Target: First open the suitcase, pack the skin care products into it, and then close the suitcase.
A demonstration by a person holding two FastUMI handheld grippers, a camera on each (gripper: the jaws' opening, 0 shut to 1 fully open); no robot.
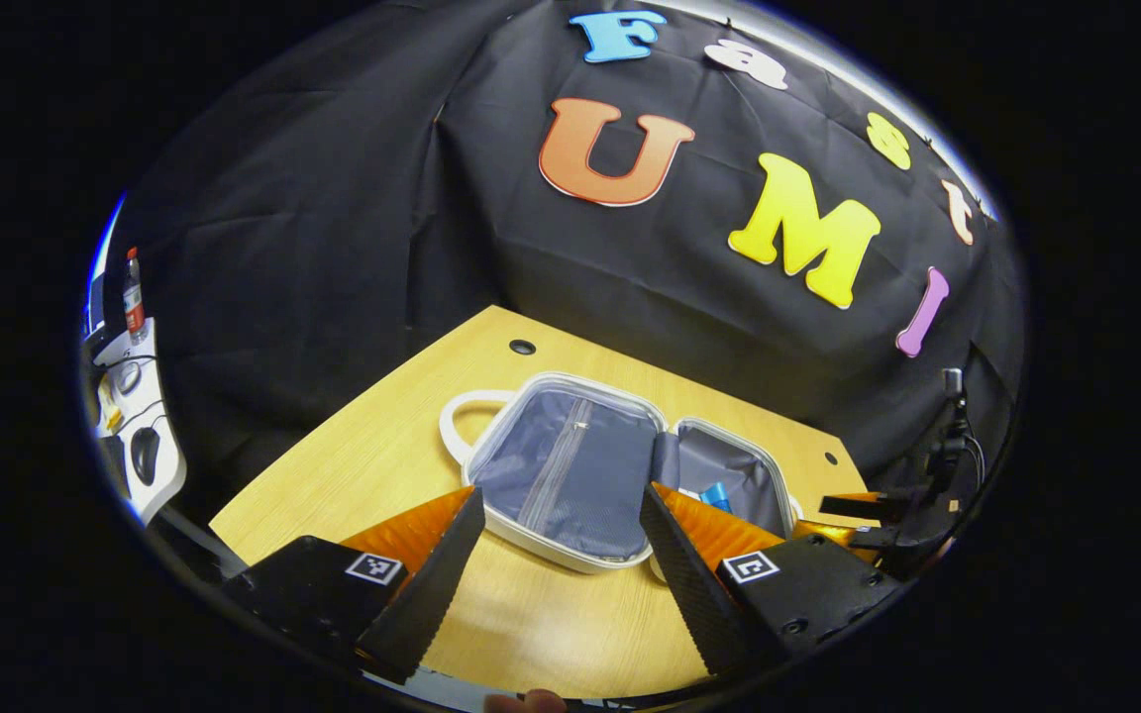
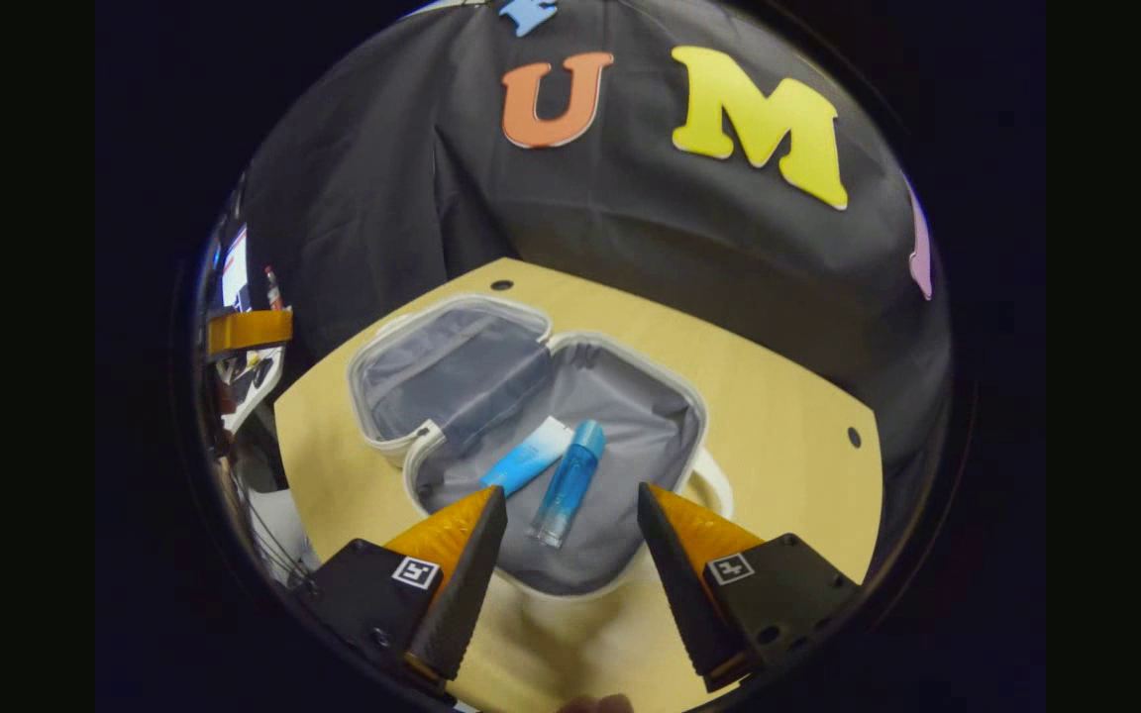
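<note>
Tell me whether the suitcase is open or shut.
Open. The suitcase lies spread flat on the table, both lined halves facing up, with a blue tube and bottle inside.

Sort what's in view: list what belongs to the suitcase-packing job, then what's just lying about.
Belongs to the job:
- open white hard-shell suitcase with grey lining
- blue squeeze tube with white cap, lying inside it
- clear blue cylindrical bottle, lying beside the tube
- left tool and right tool, both open

Just lying about:
- red-labelled bottle on the side shelf
- light wooden table
</note>
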